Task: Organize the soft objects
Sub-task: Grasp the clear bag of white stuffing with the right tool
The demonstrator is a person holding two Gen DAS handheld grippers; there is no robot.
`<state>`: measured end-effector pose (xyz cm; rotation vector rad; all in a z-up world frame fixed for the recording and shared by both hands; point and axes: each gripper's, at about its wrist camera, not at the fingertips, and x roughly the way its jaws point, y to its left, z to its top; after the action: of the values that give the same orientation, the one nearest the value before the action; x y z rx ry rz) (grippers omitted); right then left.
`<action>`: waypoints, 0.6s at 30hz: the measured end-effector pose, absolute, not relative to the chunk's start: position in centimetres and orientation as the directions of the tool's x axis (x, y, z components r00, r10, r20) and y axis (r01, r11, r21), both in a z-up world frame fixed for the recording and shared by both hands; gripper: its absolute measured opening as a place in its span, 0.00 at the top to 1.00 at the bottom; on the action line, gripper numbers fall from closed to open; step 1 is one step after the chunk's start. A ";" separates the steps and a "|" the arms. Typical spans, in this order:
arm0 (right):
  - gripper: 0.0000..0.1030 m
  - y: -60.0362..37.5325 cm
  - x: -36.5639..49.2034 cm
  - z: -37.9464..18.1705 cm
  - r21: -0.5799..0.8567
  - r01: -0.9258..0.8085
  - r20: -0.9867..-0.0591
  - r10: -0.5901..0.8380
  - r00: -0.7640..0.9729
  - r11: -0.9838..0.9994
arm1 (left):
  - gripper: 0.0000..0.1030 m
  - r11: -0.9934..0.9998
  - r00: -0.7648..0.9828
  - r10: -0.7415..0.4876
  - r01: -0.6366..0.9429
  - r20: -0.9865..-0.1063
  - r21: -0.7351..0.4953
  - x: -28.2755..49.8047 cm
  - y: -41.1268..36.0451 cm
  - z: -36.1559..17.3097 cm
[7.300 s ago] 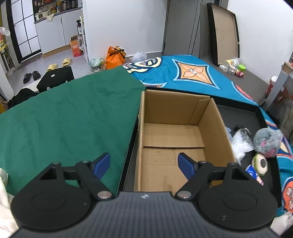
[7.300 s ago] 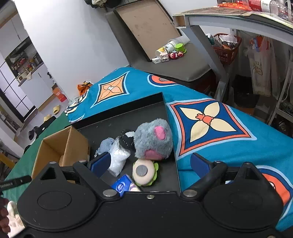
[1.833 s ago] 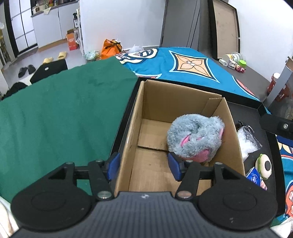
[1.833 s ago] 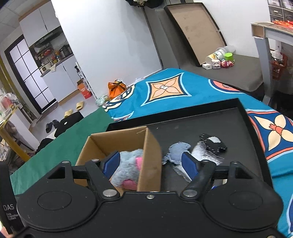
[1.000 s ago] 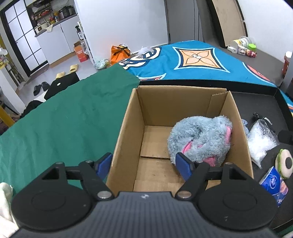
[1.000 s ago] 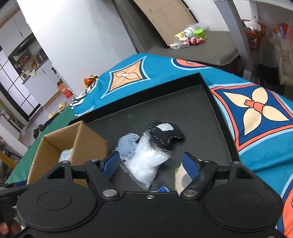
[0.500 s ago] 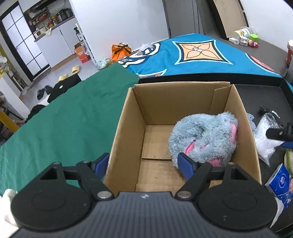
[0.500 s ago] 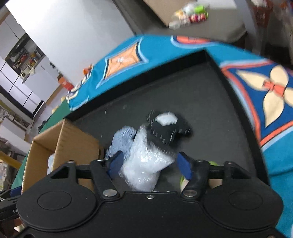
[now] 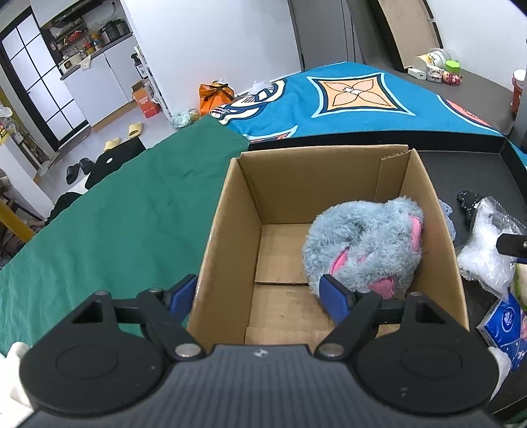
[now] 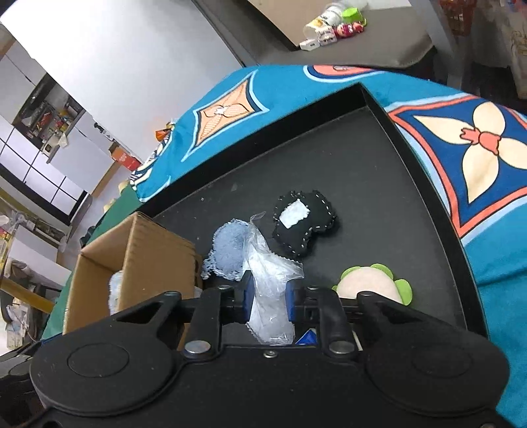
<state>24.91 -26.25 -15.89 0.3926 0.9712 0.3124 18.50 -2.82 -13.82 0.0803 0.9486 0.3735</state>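
A cardboard box (image 9: 227, 210) stands open on the black tray (image 10: 378, 171). A grey-and-pink plush toy (image 9: 365, 243) lies inside it at the right. My left gripper (image 9: 260, 293) is open and straddles the box's near left wall. My right gripper (image 10: 268, 293) is shut on a clear plastic bag of white stuffing (image 10: 270, 273), which also shows in the left wrist view (image 9: 484, 250). On the tray beside it lie a pale blue fabric piece (image 10: 227, 250), a black stitched pouch (image 10: 303, 224) and a cream-and-green round plush (image 10: 372, 286).
A blue tissue packet (image 9: 504, 322) lies at the tray's near right. A green cloth (image 9: 115, 214) covers the surface left of the box. A blue patterned cloth (image 10: 461, 148) lies around the tray. Bottles and small toys (image 10: 332, 26) stand on a far dark ledge.
My right gripper has moved down onto the plastic bag and closed on it. My left gripper has stayed open at the box's near wall.
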 end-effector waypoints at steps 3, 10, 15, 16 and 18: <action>0.82 -25.9 24.6 -15.1 0.440 -0.101 -0.722 0.418 0.552 0.892 | 0.23 0.935 0.534 0.339 -0.280 -0.774 0.216 18.2 -2.6 -13.5; 0.82 -25.2 24.0 -13.1 0.431 -0.117 -0.696 0.412 0.588 0.895 | 0.24 0.939 0.551 0.321 -0.292 -0.770 0.183 17.6 -1.9 -13.0; 0.82 -24.2 23.8 -11.4 0.419 -0.140 -0.672 0.410 0.617 0.897 | 0.24 0.944 0.568 0.298 -0.295 -0.767 0.148 17.1 -1.2 -12.7; 0.82 -24.0 23.7 -11.1 0.424 -0.144 -0.665 0.415 0.621 0.894 | 0.24 0.945 0.572 0.292 -0.294 -0.767 0.140 17.0 -1.1 -12.6; 0.82 -23.7 23.6 -10.4 0.429 -0.154 -0.651 0.423 0.630 0.890 | 0.24 0.949 0.582 0.277 -0.290 -0.765 0.122 16.7 -1.0 -12.5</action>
<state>23.62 -23.67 -10.40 0.3513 0.8281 0.3379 16.71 -0.97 -12.53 -0.0164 0.8904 0.3309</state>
